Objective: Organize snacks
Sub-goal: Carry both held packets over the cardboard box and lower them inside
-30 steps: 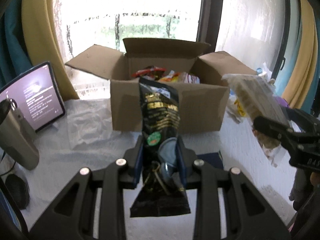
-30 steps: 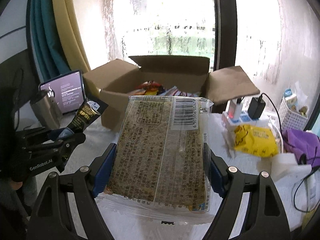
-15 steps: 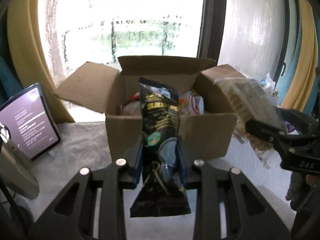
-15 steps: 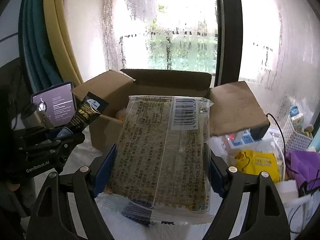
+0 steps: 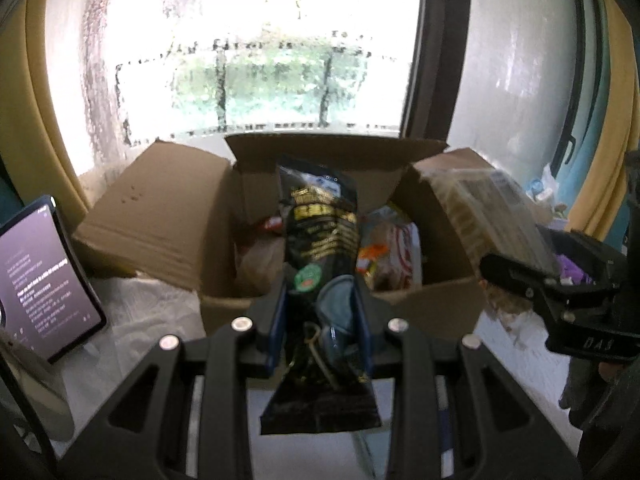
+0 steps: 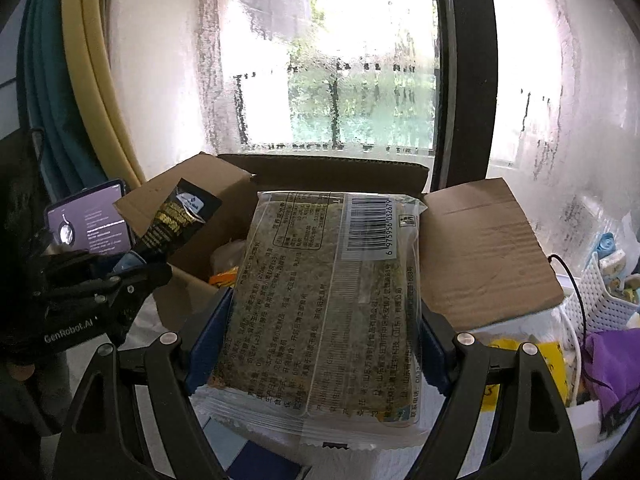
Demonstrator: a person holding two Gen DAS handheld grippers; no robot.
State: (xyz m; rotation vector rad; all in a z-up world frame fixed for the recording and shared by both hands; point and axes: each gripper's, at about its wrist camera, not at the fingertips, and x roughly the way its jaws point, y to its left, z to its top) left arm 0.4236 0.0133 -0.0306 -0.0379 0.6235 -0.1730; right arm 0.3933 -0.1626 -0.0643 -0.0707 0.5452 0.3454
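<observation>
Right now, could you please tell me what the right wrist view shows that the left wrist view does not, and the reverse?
Only the right wrist view shows the white perforated plastic basket, the yellow snack bag and the flat clear pack's barcode. Only the left wrist view shows the red-and-white packet inside the box. Both show the open brown cardboard box, the lit tablet, the tall black-and-gold snack bag clamped in the left hand-held gripper, and the window.

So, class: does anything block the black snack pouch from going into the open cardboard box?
Nothing visible does. The left gripper holds the black snack pouch before the cardboard box, whose flaps are folded outward. Snacks already inside leave room.
</observation>
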